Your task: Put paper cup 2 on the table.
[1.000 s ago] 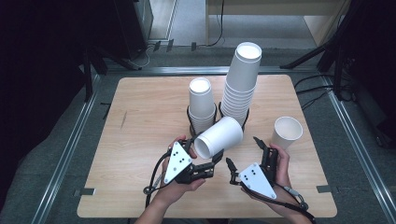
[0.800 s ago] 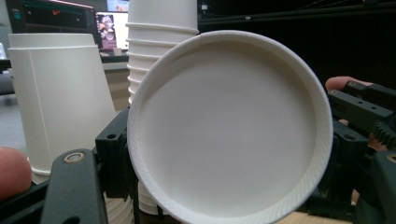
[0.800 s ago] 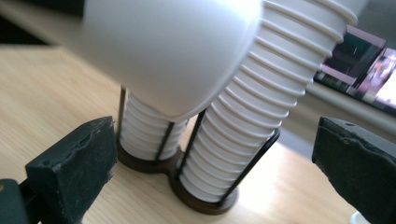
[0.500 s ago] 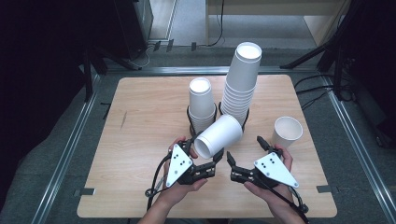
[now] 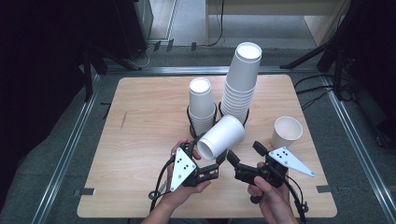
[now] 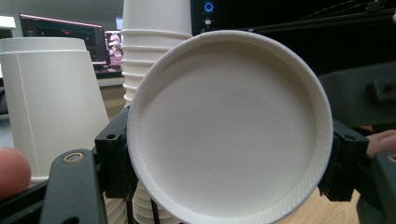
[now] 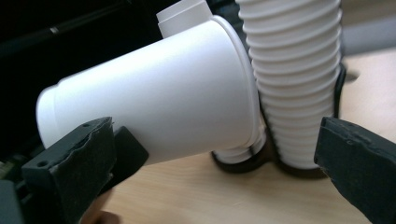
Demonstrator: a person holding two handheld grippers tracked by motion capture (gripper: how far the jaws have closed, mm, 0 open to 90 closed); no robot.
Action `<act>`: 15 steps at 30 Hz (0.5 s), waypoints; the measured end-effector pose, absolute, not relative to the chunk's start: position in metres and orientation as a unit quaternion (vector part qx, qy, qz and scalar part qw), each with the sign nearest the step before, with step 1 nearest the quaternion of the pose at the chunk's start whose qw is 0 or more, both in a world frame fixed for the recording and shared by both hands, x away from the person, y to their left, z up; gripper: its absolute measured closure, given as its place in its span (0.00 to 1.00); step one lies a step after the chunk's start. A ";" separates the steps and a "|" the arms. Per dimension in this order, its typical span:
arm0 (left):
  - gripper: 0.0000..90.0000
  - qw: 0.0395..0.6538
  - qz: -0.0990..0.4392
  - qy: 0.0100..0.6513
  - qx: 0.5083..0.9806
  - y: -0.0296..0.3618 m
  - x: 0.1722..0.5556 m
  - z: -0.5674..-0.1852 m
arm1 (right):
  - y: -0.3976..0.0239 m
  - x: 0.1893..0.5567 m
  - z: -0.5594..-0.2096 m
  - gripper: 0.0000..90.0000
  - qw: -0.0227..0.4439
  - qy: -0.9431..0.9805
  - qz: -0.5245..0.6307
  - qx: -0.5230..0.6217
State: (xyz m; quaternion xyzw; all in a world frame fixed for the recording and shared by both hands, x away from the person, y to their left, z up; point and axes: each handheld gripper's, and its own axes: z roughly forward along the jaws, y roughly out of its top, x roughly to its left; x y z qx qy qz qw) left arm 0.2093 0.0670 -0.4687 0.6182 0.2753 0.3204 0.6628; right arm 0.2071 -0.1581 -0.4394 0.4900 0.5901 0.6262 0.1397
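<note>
Two grippers meet near your table edge: your left gripper (image 5: 215, 164) clamps the base of a white paper cup (image 5: 220, 137), held tilted above the wooden table (image 5: 140, 140) before the two cup stacks (image 5: 240, 84). Your right gripper (image 5: 243, 156) stands wide open beside it.

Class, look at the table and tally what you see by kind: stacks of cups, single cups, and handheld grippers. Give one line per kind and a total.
Stacks of white cups in black ring holders: 2 (short stack, tall stack)
Single white cups: 2 (held cup on its side, upright cup)
Handheld grippers: 2 (left gripper, right gripper)
Total: 6
</note>
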 end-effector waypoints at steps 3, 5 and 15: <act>0.27 0.662 0.324 0.275 0.618 0.066 0.209 -0.470 | -0.164 0.210 -0.441 0.00 0.069 0.555 0.636 0.531; 0.27 0.661 0.327 0.273 0.618 0.064 0.208 -0.471 | -0.169 0.213 -0.444 0.00 0.024 0.529 0.641 0.556; 0.27 0.658 0.334 0.263 0.621 0.051 0.204 -0.479 | -0.181 0.219 -0.454 0.00 -0.133 0.435 0.647 0.611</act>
